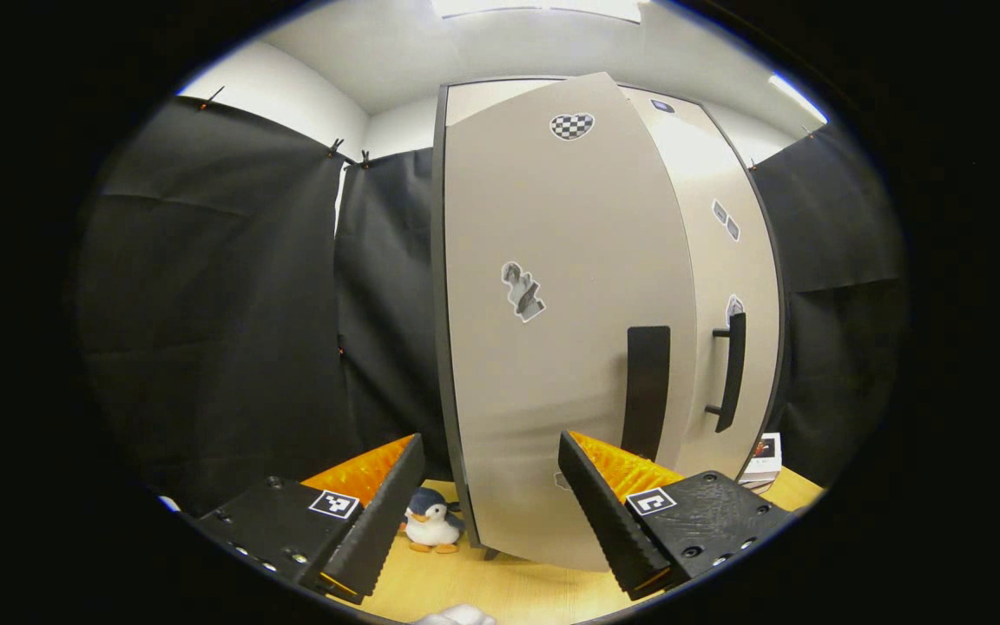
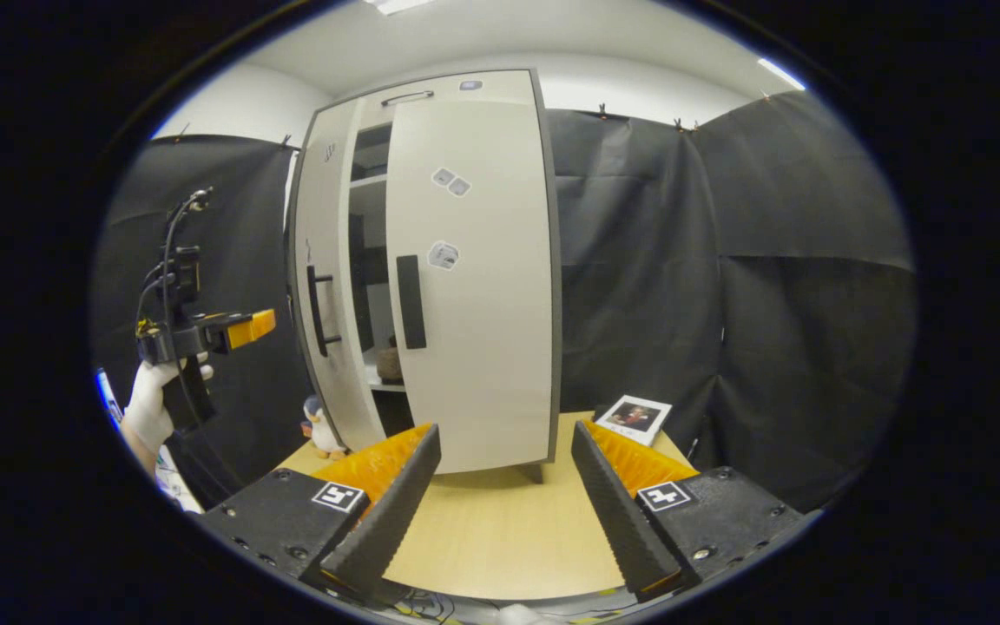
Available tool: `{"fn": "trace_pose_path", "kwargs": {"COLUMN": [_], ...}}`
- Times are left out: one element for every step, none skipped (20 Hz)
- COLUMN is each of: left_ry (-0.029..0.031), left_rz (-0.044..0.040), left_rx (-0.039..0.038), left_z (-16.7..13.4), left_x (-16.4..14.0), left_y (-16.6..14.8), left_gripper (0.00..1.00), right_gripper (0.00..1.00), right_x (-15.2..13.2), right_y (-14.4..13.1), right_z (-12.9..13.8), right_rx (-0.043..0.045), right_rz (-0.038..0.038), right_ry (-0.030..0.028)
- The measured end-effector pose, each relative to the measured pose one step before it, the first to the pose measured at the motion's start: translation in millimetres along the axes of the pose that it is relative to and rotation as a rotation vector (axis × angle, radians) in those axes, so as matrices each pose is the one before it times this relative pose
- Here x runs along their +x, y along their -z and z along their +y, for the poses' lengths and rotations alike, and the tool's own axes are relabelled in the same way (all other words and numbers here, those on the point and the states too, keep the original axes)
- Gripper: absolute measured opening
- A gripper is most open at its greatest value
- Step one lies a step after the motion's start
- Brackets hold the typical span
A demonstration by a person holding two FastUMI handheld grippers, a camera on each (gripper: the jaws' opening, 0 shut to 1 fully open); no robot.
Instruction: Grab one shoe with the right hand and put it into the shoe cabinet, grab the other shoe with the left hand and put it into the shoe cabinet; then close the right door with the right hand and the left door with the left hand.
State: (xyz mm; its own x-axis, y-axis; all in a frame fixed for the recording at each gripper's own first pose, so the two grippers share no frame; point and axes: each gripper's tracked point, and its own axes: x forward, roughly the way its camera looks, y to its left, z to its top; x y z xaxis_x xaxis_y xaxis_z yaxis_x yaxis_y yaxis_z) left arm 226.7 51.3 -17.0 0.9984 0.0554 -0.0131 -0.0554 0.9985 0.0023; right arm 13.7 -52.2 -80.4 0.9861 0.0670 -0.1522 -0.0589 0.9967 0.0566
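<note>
The tall beige shoe cabinet stands on a wooden table. Its right door lies flat against the front. The left door hangs ajar, and in the gap are shelves and a brownish shoe. In the left gripper view the left door faces me at close range, its black handle just right of my open, empty left gripper. The right door's handle lies beyond. A gloved hand holds the left gripper left of the cabinet. My right gripper is open and empty, back from the right door.
A toy penguin sits at the cabinet's left foot, also seen as the penguin in the right gripper view. A white picture box lies on the table to the cabinet's right. Black cloth walls surround the booth.
</note>
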Motion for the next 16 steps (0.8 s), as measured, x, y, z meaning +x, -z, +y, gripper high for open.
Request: {"fn": "trace_pose_path", "kwargs": {"left_ry": [0.001, 0.00161, 0.00592, 0.00453, 0.00541, 0.0097, 0.01053, 0.01344, 0.01219, 0.01458, 0.01385, 0.01255, 0.0033, 0.00127, -0.00454, -0.00606], "left_rz": [0.00508, 0.00718, 0.00248, -0.00038, 0.00121, -0.00665, -0.00344, -0.00434, -0.00259, -0.00552, -0.00409, -0.00059, -0.00221, -0.00001, 0.00517, -0.00412], "left_rx": [-0.00131, -0.0008, -0.00065, -0.00114, -0.00168, -0.00188, -0.0024, -0.00064, -0.00172, -0.00521, -0.00408, -0.00128, -0.00247, -0.00057, -0.00137, 0.00129], "left_z": [-0.04, 0.53, -0.84, -0.78, -1.35, -2.63, -2.59, -3.5, -3.27, -4.28, -5.47, -3.61, -3.4, -6.36, 3.46, 1.74], "left_x": [-3.02, -3.8, -4.8, -7.0, -8.97, -8.52, -10.66, -9.23, -8.86, -8.96, -10.87, -10.19, -10.17, -15.94, -4.69, -10.36], "left_y": [0.87, 0.87, -1.02, -0.91, -1.22, -2.25, -2.77, -1.59, -3.04, -3.33, -2.34, -1.41, -1.11, -1.4, 2.16, 1.03], "left_gripper": [0.96, 1.0, 0.96, 1.0, 0.96, 0.96, 0.96, 0.96, 1.0, 0.96, 1.0, 1.0, 0.96, 0.96, 0.96, 0.96], "right_gripper": [0.99, 0.99, 0.99, 0.99, 0.99, 1.0, 1.0, 0.99, 0.99, 0.99, 0.99, 0.99, 0.99, 0.99, 0.99, 0.99], "right_x": [1.95, 2.19, 0.79, -0.72, -0.77, -1.4, -1.5, -1.26, -1.36, -1.56, -2.24, -1.02, -1.86, -2.02, -1.69, -1.18], "right_y": [-3.1, -3.67, -2.27, -1.06, -2.49, -4.03, -2.39, -3.81, -4.22, -2.31, -3.53, -2.15, -1.19, -1.49, -1.16, 0.5], "right_z": [0.87, 1.83, 1.83, 2.17, 1.27, 1.48, 1.31, 1.34, 2.6, 1.23, 1.88, 2.4, 1.52, 1.19, 0.53, 1.28], "right_rx": [-0.00337, -0.00284, -0.0032, -0.00315, -0.00209, -0.00098, -0.00155, -0.00183, -0.00251, -0.00202, -0.00079, -0.00216, -0.00218, -0.00278, -0.00156, -0.00005], "right_rz": [-0.0061, -0.00514, -0.00441, -0.00507, -0.00624, -0.00897, -0.00755, -0.00874, -0.01136, -0.00849, -0.00947, -0.00847, -0.00468, -0.00486, -0.00425, -0.00174], "right_ry": [-0.00128, -0.00184, -0.00277, 0.00004, 0.00207, 0.00127, 0.00363, 0.00341, 0.00216, 0.00191, 0.00254, 0.00004, 0.00139, 0.00261, 0.00395, 0.00325]}}
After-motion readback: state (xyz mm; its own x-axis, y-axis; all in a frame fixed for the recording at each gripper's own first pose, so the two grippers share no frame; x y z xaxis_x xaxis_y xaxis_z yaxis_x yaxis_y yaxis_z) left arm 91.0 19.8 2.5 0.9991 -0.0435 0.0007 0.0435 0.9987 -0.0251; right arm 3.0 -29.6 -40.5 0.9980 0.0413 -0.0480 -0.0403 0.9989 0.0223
